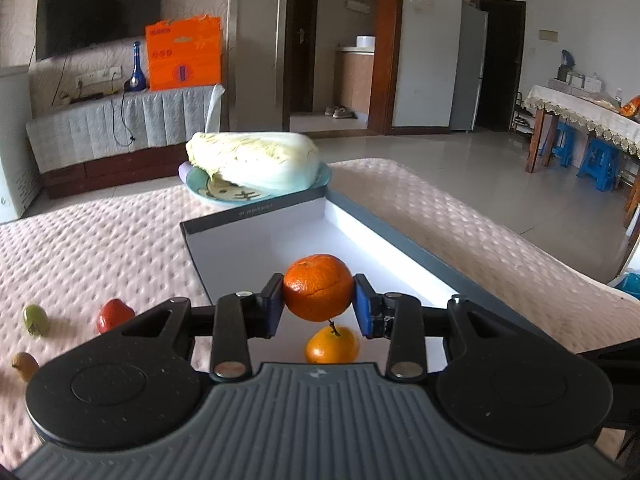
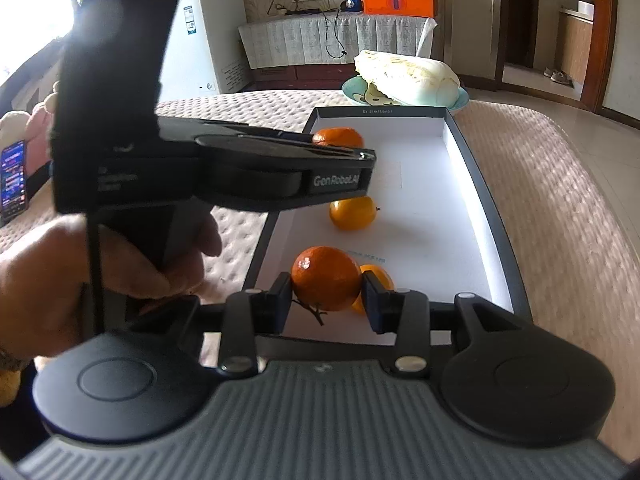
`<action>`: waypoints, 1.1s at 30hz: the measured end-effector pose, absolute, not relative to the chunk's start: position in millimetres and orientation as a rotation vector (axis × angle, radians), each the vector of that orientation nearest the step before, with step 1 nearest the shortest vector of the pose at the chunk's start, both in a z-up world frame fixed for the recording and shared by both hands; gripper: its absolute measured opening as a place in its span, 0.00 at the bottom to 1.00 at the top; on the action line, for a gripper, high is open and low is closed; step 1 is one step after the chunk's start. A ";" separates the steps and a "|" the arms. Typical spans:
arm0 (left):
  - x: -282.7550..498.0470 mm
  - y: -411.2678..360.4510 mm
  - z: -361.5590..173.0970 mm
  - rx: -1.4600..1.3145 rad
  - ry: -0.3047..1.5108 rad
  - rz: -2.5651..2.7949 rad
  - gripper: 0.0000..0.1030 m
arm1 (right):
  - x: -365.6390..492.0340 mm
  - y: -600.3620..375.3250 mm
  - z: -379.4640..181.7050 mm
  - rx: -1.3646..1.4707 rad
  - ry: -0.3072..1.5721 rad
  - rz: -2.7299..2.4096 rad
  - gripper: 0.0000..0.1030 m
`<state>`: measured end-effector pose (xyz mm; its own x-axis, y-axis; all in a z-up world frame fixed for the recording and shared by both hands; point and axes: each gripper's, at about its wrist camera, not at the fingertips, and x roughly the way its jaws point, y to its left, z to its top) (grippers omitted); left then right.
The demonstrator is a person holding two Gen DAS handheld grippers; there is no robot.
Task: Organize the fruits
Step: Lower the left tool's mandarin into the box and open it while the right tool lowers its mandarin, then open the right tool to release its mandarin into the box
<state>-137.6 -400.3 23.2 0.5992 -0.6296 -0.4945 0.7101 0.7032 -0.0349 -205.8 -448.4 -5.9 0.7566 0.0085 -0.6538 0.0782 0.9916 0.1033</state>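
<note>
Pink quilted bedding carries our box point(image 1: 384, 240); we hold a tangerine point(image 1: 318, 287) in the left gripper point(image 1: 319, 304) over it, another point(image 2: 326, 279) in the right gripper point(image 2: 327, 298). Dropped, either could bump the yellow orange point(image 1: 332, 345) below.

A cabbage point(image 1: 256, 156) lies on a plate point(image 1: 200, 188) at the far end of a pink cover point(image 1: 100, 240). Behind them an orange box point(image 1: 184, 54) and a blue bottle point(image 1: 136, 70) stand under a TV point(image 1: 98, 12). A phone point(image 2: 14, 178) lies at the left edge in the right wrist view.
</note>
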 end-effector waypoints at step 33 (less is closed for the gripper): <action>-172.2 -229.8 84.2 0.077 0.306 -0.627 0.61 | -154.4 -429.9 -16.1 0.153 0.674 -0.271 0.44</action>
